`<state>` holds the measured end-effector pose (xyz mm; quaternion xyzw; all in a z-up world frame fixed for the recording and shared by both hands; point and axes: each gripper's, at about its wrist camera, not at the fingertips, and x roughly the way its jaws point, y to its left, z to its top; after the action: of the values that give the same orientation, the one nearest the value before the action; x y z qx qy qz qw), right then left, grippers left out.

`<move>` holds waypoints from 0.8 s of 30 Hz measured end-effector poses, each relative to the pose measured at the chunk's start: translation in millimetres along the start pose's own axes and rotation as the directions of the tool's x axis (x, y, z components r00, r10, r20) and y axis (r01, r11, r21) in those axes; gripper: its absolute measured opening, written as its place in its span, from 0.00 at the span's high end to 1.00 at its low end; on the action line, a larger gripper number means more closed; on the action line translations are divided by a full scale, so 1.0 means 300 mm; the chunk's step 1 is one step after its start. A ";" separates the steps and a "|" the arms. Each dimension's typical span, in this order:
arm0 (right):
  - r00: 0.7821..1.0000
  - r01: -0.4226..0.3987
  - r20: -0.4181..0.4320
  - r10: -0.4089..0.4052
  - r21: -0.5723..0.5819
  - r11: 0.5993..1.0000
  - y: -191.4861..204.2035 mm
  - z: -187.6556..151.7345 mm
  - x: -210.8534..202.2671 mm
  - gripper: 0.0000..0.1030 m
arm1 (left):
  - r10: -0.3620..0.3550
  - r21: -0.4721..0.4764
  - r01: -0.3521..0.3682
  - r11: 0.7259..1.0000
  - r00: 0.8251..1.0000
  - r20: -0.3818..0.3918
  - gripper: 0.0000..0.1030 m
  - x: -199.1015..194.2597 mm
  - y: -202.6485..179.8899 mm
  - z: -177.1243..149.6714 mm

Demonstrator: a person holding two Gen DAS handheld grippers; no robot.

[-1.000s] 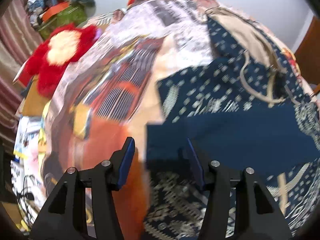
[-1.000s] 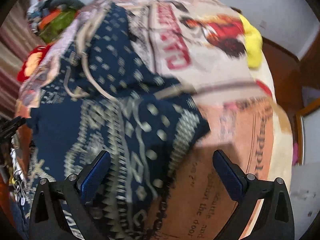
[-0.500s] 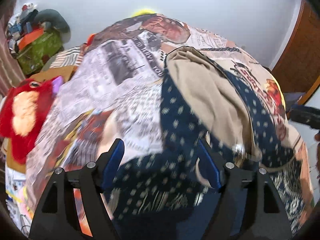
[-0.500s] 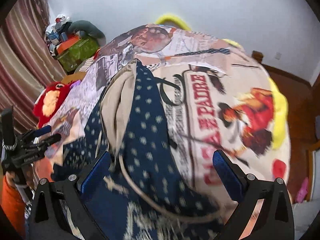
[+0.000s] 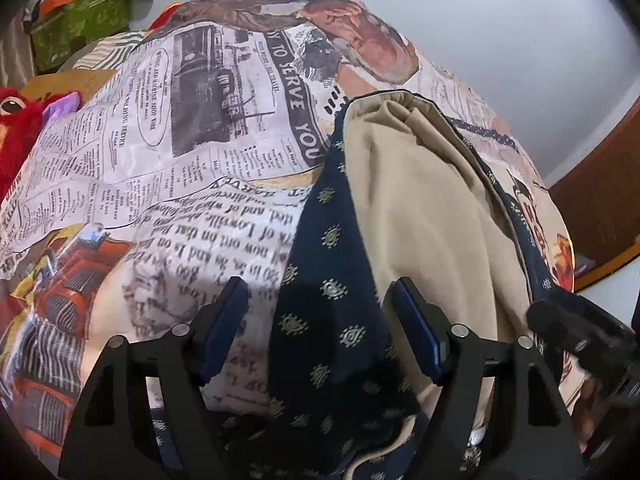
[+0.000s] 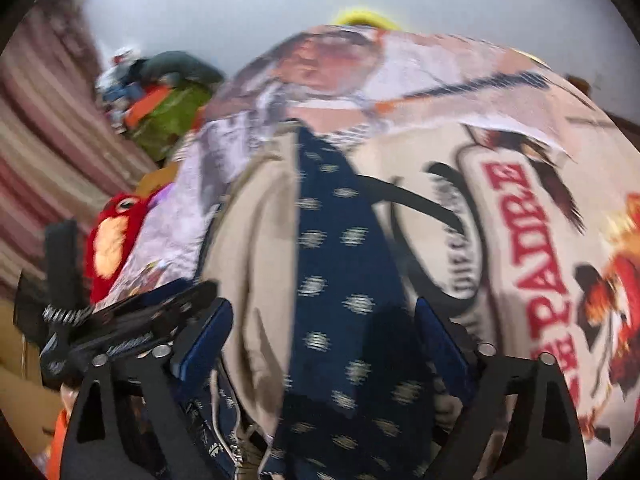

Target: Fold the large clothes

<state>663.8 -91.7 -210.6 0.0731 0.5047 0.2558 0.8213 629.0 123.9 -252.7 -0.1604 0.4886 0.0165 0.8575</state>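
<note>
In the left wrist view, the left gripper (image 5: 316,320) is seen with its jaws spread, having just been closing a little; a dark navy garment with small cream motifs and a beige lining (image 5: 332,280) is laid between the blue pads, which are not pressed on it. The garment is spread on a bed covered by a cloth printed with newspaper text and pictures (image 5: 192,128), and its beige inner side (image 5: 424,208) is turned upward to the right of the navy strip. A red plush toy (image 5: 16,128) is found at the left edge, and a green box with clutter (image 5: 76,28) is stacked against the pale wall. The right gripper (image 5: 588,332) is seen as a dark blurred shape at the lower right. In the right wrist view, which is blurred, the right gripper (image 6: 324,344) is shown with jaws spread, having just been closing, and the navy strip (image 6: 340,280) is laid between them without being pinched. The left gripper (image 6: 132,320) is seen at the lower left, beside the beige side.
</note>
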 end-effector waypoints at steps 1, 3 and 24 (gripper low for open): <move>1.000 0.005 0.002 -0.005 -0.020 1.000 0.014 -0.003 0.005 0.22 | -0.007 0.010 0.007 1.000 1.000 0.006 0.38 -0.001 -0.011 -0.004; 1.000 0.022 0.023 -0.020 -0.058 0.998 0.046 -0.016 0.014 0.42 | -0.019 0.027 0.019 0.999 1.000 0.005 0.65 -0.010 -0.032 -0.011; 0.991 -0.128 -0.042 0.127 -0.020 0.992 0.125 -0.430 -0.361 0.87 | -0.143 0.294 0.184 0.938 0.978 -0.153 0.88 -0.485 -0.110 -0.431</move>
<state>500.0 -130.8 -172.7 0.0909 0.5126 0.3149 0.7936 451.5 73.7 -182.4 -0.0662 0.5246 -0.1414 0.8369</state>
